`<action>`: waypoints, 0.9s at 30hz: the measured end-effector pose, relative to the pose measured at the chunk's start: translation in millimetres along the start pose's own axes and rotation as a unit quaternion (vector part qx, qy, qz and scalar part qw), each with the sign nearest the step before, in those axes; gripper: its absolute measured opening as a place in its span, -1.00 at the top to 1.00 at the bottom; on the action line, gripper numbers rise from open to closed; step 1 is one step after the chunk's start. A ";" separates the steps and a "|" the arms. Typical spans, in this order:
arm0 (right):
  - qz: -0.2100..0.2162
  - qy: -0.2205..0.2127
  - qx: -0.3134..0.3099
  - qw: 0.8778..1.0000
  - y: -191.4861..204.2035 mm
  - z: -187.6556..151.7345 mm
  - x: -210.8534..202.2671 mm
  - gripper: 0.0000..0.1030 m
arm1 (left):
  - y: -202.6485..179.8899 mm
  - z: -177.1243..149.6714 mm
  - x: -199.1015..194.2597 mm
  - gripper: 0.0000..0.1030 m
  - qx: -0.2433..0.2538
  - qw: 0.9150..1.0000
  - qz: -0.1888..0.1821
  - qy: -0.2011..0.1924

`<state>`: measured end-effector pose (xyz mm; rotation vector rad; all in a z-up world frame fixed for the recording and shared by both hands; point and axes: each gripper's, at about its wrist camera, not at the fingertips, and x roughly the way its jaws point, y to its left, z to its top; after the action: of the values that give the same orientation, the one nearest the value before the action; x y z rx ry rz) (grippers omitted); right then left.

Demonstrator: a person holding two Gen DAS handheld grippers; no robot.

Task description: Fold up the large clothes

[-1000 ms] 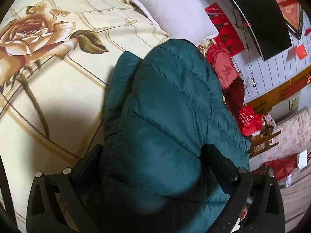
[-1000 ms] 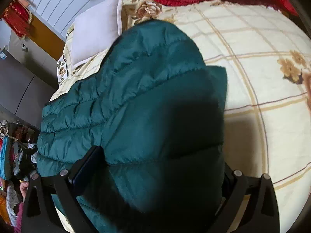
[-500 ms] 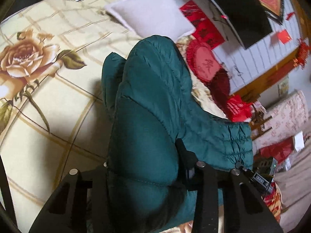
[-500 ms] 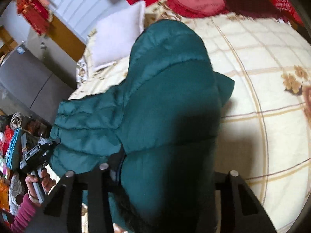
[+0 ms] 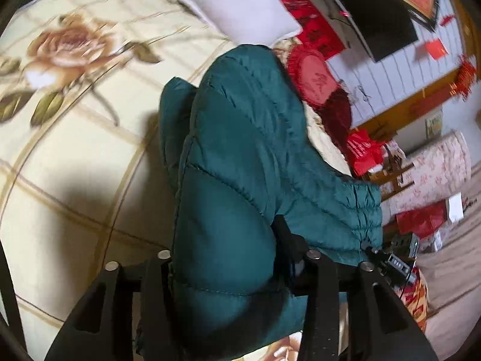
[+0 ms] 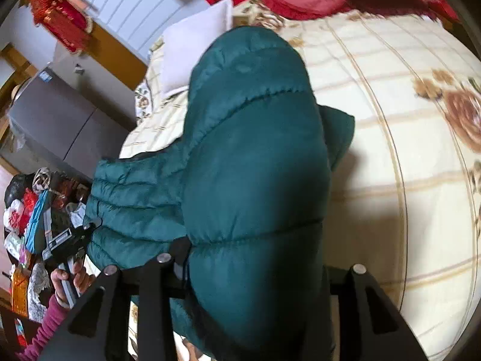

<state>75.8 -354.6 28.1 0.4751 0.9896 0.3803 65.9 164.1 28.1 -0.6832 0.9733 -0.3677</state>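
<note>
Since one second ago both grippers have narrowed from wide apart to clamped on the teal puffer jacket (image 5: 240,156), and the near edge of the garment now bunches up between the fingers; the bed surface appears farther below than before.

Left wrist view: floral bedspread (image 5: 75,126) at left, with a large rose print; white pillow (image 5: 240,15) at the head of the bed; left gripper (image 5: 222,258) holds a thick quilted fold of the jacket, fingers pressed against both sides of it; the jacket runs from the fingers away toward the pillow, its far part lying on the bedspread; right of it, a red round cushion (image 5: 315,78) and a dark wall-mounted screen (image 5: 375,12).

Right wrist view: grey cabinet (image 6: 57,126) at left; the person's left hand (image 6: 69,279) grips the other tool's handle; right gripper (image 6: 258,258) is closed on the jacket's (image 6: 255,156) padded edge; bedspread (image 6: 405,150) at right.
</note>
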 end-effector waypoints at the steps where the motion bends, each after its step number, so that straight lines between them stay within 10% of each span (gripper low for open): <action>1: -0.016 0.007 0.005 1.000 -4.1 0.6 5.3 -0.24 | 3.7 -0.9 3.1 -0.10 -0.003 1.000 0.004 -0.002; 6: -0.093 0.013 0.008 0.996 -7.5 -3.6 24.1 -0.70 | 5.1 -3.9 0.9 -0.39 -0.002 0.999 0.044 -0.027; 14: -0.172 -0.035 -0.047 0.983 38.6 -5.9 -30.4 -0.71 | -51.4 -15.9 -60.9 -0.39 0.088 0.976 0.159 -0.123; 27: -0.206 -0.138 -0.138 0.959 125.2 -67.6 -78.8 -0.71 | -117.0 -82.5 -53.5 -0.39 0.184 0.950 0.200 -0.152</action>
<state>-33.2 -276.3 120.1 0.0574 0.7249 0.0692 -31.0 78.6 109.8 -0.1835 0.7002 -0.0745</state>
